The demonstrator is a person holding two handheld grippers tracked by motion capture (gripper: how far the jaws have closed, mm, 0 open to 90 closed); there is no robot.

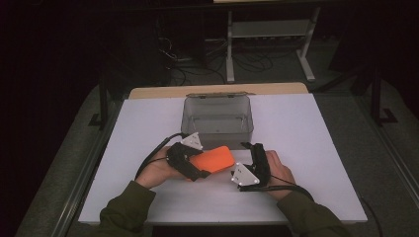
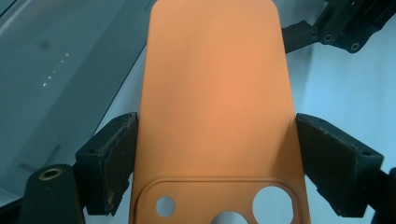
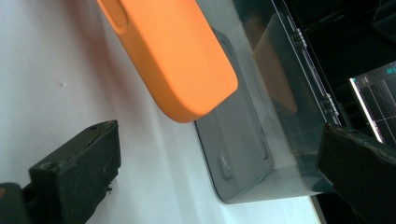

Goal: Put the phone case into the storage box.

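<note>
Grip: while the orange phone case (image 2: 215, 107) is clamped across its width by the left gripper (image 1: 190, 160), pads pressed to both long edges near the camera-cutout end, it is held just above the white table (image 1: 306, 148).
Long axis: the case is seen to run away from the left gripper toward the right gripper (image 1: 252, 163), its free rounded end pointing that way and slightly toward the box.
Right gripper: its jaws are stood well apart with nothing between them; the free end of the case is seen just ahead of them, apart from both pads.
Nearer hand: the left, already holding; the right is judged next to act on the free end.
Container: a clear lidless plastic box (image 1: 217, 116) is set just behind the case, toward the far side of the table.
Contents: nothing is seen inside the box.
Coming move: a short carry away from the person and over the near wall is judged to be what placement needs.
</note>
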